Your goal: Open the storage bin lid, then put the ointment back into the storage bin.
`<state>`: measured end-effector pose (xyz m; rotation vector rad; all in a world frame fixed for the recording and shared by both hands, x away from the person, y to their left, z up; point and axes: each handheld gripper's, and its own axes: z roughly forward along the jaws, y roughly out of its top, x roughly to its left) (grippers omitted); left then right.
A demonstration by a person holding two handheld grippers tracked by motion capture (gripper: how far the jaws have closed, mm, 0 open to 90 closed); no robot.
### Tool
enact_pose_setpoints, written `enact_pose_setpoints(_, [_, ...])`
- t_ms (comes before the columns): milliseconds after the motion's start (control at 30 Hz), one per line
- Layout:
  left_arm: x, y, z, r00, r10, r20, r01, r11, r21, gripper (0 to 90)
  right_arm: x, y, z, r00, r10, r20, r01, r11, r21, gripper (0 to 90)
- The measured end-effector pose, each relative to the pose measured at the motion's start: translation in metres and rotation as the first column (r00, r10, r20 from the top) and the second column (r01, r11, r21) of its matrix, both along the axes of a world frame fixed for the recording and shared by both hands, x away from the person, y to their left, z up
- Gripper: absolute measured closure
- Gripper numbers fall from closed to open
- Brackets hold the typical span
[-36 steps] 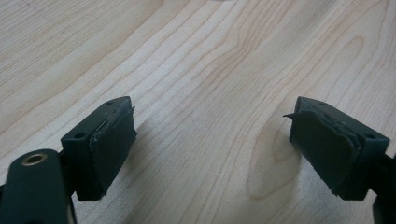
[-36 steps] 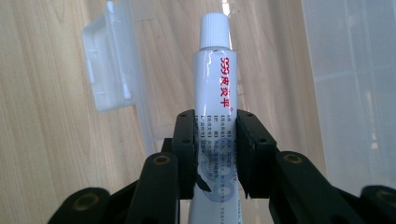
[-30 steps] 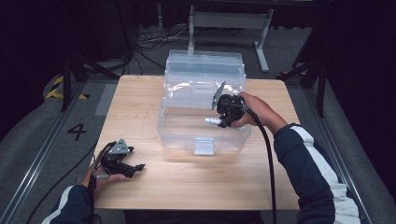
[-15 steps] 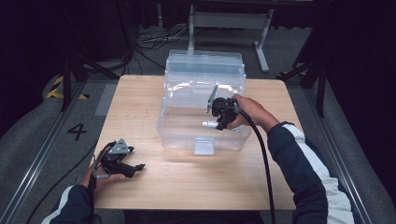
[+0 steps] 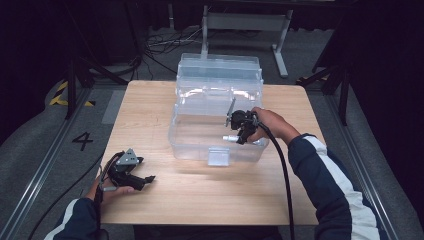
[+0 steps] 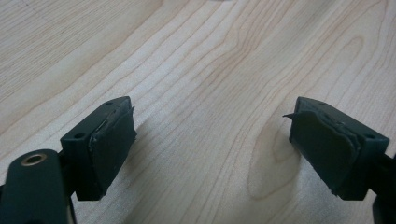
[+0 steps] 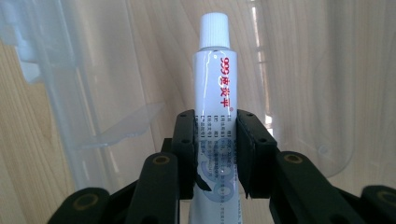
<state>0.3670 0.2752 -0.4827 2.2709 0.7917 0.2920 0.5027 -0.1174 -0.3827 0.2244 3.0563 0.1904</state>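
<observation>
Centre-right of the high view, right gripper hangs over the near half of the clear plastic box, jaws clamped on a white tube that pokes out toward frame left. Right gripper view: jaws shut tight on both sides of the tube around its lower middle, white cap at top centre, red print down the body, clear box walls curving close at left and right, so little side room there. Box sits mid-surface, its raised lid at the far side, front latch facing the near edge; tube is above the box's open interior, whether it touches the floor of the box cannot be told. Lower left of the high view, left gripper rests low on the wooden surface, near the front-left corner, well apart from the box. Left gripper view: jaws spread wide, nothing between them, bare wood grain under and ahead, worn pads at both sides. Wide bare strip of surface runs along the near edge between left gripper and right sleeve.
</observation>
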Motion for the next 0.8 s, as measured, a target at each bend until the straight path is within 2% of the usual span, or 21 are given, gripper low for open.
enact_pose_setpoints(233, [-0.0004, -0.0002, 0.0001, 1.0, 0.003, 0.002, -0.003, 1.0, 0.002, 14.5, -0.0015, 0.0002, -0.003, 1.0, 0.007, 0.0, -0.007, 1.0, -0.004, 71.7])
enact_pose_setpoints(400, [-0.0004, -0.0002, 0.0001, 1.0, 0.004, 0.002, -0.004, 1.0, 0.003, 14.5, -0.001, -0.0028, -0.0046, 0.9999, 0.007, -0.011, -0.007, 1.0, 0.012, 71.7])
enact_pose_setpoints(800, [-0.0007, -0.0002, 0.0002, 1.0, 0.007, 0.003, -0.007, 1.0, 0.003, 14.6, -0.0015, -0.0002, -0.0089, 0.9998, 0.017, -0.014, -0.017, 1.0, -0.009, 71.6])
